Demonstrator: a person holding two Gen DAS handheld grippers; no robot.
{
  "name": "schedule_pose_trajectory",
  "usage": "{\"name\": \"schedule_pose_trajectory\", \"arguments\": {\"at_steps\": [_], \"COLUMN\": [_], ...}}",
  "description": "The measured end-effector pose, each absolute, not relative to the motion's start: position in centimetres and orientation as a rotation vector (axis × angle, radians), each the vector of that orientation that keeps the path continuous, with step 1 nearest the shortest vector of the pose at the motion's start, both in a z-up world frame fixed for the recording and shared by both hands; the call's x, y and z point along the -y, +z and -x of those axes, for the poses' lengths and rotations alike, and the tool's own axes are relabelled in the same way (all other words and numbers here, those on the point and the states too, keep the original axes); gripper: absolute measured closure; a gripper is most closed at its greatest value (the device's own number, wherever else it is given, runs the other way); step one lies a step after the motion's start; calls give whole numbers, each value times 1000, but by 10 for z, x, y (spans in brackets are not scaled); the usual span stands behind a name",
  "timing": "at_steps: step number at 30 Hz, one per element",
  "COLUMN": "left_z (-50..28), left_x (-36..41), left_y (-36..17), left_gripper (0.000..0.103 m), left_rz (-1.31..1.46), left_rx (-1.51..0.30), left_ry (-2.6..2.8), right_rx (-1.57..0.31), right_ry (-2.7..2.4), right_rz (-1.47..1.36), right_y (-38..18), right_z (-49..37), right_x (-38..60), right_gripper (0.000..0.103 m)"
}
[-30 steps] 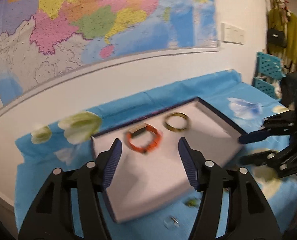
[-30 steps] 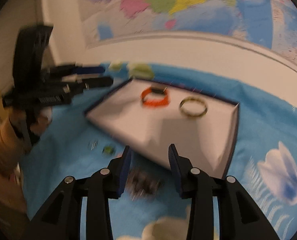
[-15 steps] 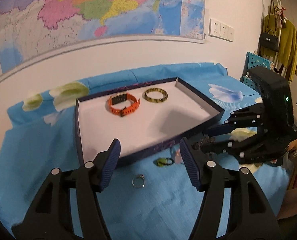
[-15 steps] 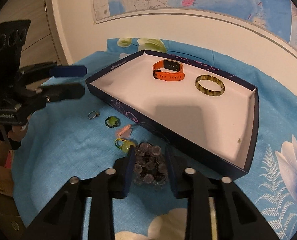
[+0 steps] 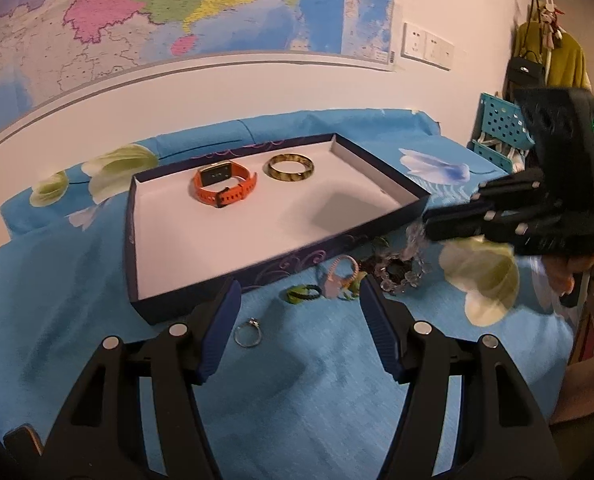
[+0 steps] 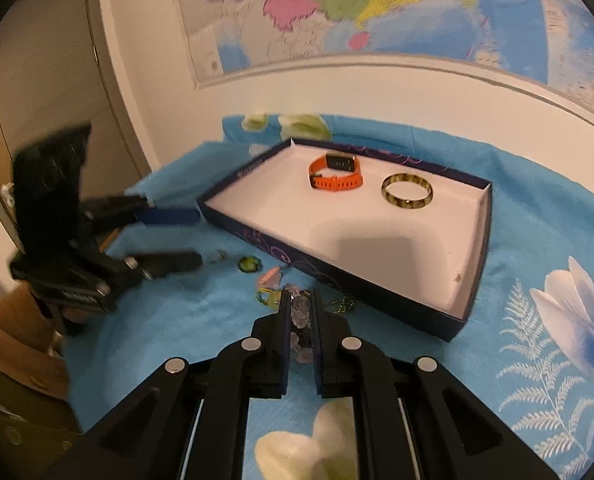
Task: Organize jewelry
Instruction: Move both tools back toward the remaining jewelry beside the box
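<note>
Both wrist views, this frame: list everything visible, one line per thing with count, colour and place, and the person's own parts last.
tray: 1, dark blue walls, white floor, on the cloth
watch: 1, orange, in the tray's far part
bangle: 1, brown-yellow, in the tray beside the watch
silver ring: 1, on the cloth in front of the tray
small rings: several, green, pink and yellow, on the cloth by the tray's front wall
bead bracelet: 1, clear, between the right gripper's fingers
cloth: 1, blue with flowers, covers the surface
map: 1, multicoloured, on the wall
left gripper: open, above the cloth
right gripper: closed on the bead bracelet
</note>
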State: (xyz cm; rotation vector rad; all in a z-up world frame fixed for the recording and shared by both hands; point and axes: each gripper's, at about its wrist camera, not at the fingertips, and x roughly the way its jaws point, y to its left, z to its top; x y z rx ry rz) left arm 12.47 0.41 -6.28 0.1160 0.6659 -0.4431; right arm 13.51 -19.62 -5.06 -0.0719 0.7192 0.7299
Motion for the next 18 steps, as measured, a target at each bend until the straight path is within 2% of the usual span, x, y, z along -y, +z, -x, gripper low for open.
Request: {"name": "schedule_pose_trajectory", "arguments": {"at_steps": [11,18], "left_z": [-124,-138], "left_x": [16,29], "left_y": [-74,-77], "left_gripper": [43,49], "left_rz": [-148,-158], "left_rx": [-700,-735], "left_ry": [-499,-514], "right_rx": [-660,-725], "right_ry": [767,762], "right_rz": [-43,-66], "right_y": [-25,-45], "right_z": [-111,-113], "right_x": [218,216], "right_gripper": [95,95]}}
